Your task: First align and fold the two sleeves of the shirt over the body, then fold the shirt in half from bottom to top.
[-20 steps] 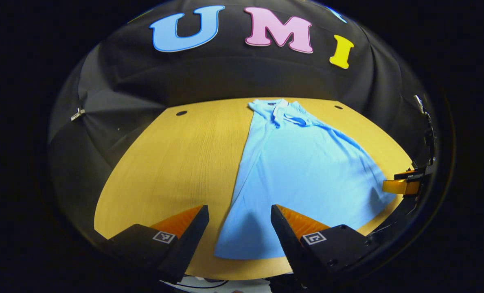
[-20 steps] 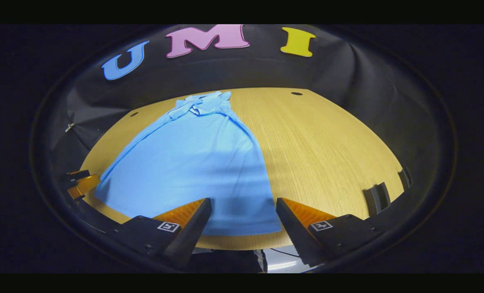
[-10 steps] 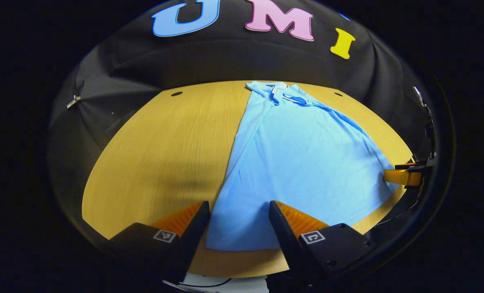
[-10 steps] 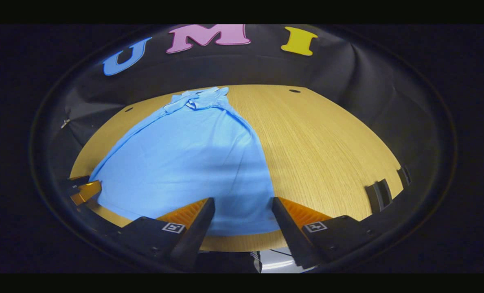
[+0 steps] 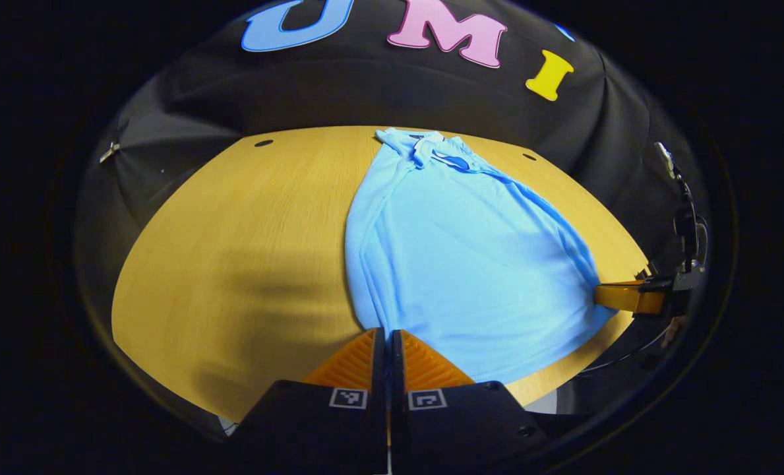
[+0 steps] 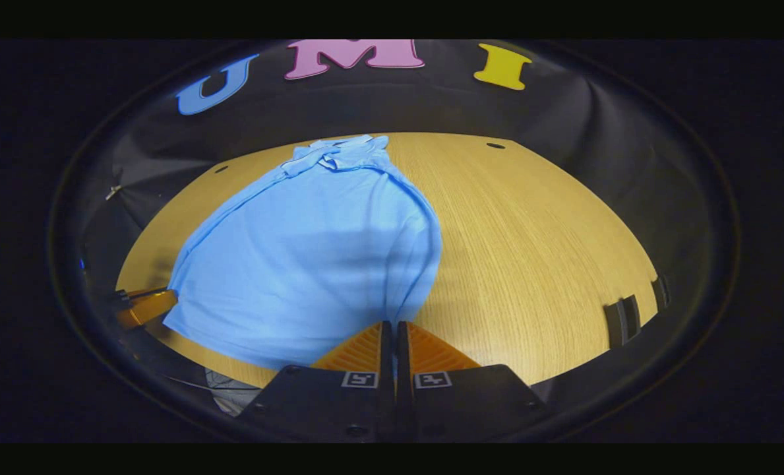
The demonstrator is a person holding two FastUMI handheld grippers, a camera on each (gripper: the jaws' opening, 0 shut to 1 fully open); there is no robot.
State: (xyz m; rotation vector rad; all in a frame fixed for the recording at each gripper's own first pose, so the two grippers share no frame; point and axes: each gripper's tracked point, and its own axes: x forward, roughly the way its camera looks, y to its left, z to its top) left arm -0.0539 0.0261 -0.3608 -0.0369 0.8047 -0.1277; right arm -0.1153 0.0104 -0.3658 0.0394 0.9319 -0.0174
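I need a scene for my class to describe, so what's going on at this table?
A person is folding a light blue shirt on a wooden table with two handheld grippers. The left gripper and the right gripper are each shut on a bottom corner of the shirt. The collar lies at the far end, and the sleeves look already folded in.
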